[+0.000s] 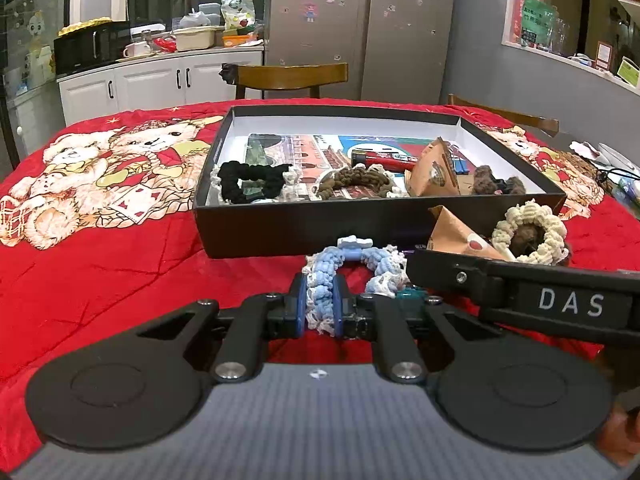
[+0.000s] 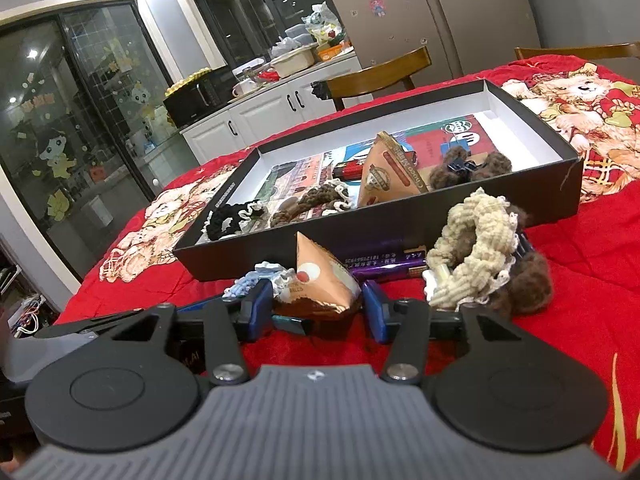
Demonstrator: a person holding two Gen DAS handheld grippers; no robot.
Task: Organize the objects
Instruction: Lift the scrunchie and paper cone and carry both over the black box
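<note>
Left wrist | left hand-held gripper [image 1: 319, 307] clamped on blue scrunchie [image 1: 352, 270] | black box [image 1: 320, 228] just beyond

A home kitchen-dining room is indicated by a steel double-door fridge [image 1: 360, 28] dotted with stickers, white cabinets [image 1: 160, 80] under a cluttered counter with a black microwave [image 1: 92, 46], wooden chairs [image 1: 288, 76], and a table under a red teddy-bear cloth [image 1: 100, 208].

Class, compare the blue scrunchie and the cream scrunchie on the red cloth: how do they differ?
The blue scrunchie is pinched in the shut left gripper; the cream scrunchie lies free. The blue one is pale blue; the cream one is off-white, resting on brown fluff. Both are knitted, lace-edged, and outside the box.
</note>
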